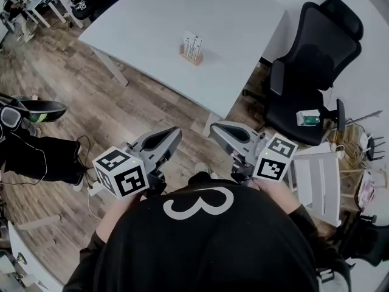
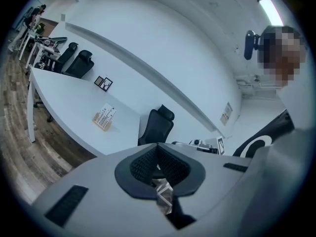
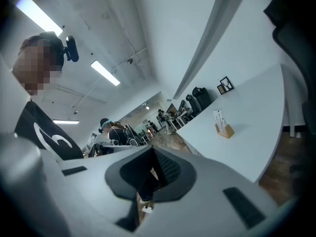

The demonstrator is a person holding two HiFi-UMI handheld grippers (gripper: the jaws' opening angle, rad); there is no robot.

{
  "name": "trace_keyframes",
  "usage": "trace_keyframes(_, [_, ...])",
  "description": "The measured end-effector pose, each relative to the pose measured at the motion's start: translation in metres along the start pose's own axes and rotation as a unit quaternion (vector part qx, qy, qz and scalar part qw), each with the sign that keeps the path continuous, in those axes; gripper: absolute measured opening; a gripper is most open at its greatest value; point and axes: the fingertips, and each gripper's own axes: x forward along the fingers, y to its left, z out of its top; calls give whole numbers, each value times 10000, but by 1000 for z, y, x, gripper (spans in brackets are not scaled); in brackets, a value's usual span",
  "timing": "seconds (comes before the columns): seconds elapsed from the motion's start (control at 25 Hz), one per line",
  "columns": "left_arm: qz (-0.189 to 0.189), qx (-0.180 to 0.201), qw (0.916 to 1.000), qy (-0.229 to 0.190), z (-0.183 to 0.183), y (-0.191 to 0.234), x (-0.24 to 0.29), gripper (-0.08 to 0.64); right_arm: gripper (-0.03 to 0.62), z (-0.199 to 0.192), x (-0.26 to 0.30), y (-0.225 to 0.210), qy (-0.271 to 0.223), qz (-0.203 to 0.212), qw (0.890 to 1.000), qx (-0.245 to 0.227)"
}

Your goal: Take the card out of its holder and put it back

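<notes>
We hold the left gripper [image 1: 174,132] and right gripper [image 1: 217,129] with fingers closed, empty; at 12 o'clock the card [image 1: 192,42] stands in its holder [image 1: 191,57] on the table [image 1: 152,17]

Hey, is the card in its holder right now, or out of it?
In. The card stands upright in the wooden holder on the white table, with nothing touching it.
</notes>
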Motion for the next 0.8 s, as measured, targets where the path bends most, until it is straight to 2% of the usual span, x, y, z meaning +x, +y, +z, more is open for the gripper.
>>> trace_keyframes(0.16, [26,-38,10000,-30,22,14,40,14,9,25,1,-35,26,24,10000,-33])
trace_keyframes(0.32, [-32,93,9999,-35,40,11,73,14,9,49,-4,-62,9,60,9999,-109])
trace_keyframes(0.64, [130,160,9996,-200,55,21,78,14,9,68,3,-83,-127,170,9996,-191])
trace_keyframes(0.8, [179,180,9996,-134,59,29,82,14,9,70,8,-89,-119,191,9996,-197])
